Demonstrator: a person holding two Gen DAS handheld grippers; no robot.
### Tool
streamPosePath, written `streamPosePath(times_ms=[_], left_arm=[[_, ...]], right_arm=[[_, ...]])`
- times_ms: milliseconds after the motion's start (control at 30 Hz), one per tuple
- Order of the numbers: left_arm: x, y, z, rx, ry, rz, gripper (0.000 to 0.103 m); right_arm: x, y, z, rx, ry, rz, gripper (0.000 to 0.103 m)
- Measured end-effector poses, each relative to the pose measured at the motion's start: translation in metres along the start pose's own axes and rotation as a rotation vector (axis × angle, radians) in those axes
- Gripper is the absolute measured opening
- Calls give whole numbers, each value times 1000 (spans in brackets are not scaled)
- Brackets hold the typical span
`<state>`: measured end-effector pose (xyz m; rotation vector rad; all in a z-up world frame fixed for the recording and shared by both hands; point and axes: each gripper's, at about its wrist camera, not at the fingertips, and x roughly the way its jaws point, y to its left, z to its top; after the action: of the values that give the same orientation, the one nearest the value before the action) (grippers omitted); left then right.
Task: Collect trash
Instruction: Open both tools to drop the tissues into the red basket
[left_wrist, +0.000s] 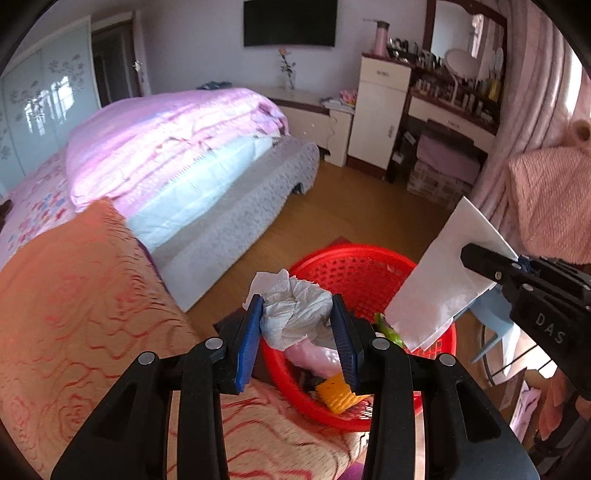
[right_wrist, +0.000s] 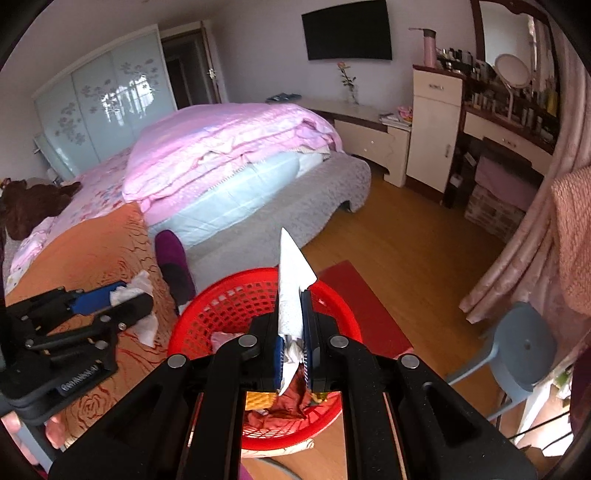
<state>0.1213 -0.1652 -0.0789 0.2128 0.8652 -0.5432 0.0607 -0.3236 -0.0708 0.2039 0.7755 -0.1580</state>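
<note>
My left gripper (left_wrist: 297, 314) is shut on a crumpled white tissue (left_wrist: 295, 310) and holds it over the near rim of a red plastic basket (left_wrist: 354, 266). The basket holds trash: a yellow ridged piece (left_wrist: 338, 397), a pink wrapper (left_wrist: 310, 356) and something green (left_wrist: 391, 330). My right gripper (right_wrist: 293, 332) is shut on a flat folded white paper napkin (right_wrist: 291, 273), held above the same red basket (right_wrist: 229, 302). That gripper with the napkin (left_wrist: 439, 280) also shows at the right of the left wrist view. The left gripper (right_wrist: 122, 299) shows at the left of the right wrist view.
An orange patterned bedcover (left_wrist: 81, 302) lies left of the basket, with a pink quilt (left_wrist: 166, 136) behind. A purple slipper (right_wrist: 173, 262) stands beside the bed. A blue stool (right_wrist: 524, 347) is right of the basket. A red mat (right_wrist: 365, 302) lies on the wooden floor.
</note>
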Motion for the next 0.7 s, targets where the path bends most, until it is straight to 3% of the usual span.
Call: streamPosePath(times_ms=[200,333,567,700], left_arm=[[10,-7,-4,24,31,-34,42],[8,-9,-8,29,25,-47,63],[-4,-5,-7,20,-3,-41,71],[-14,4,-7,4,-26,-10,73]], right_arm=[[4,-1,-2,7,19,8,9],[6,-1,-2,14,33,13,11],[4,-2,-1,22,38,21,18],[2,0,-2,28,30,21,40]])
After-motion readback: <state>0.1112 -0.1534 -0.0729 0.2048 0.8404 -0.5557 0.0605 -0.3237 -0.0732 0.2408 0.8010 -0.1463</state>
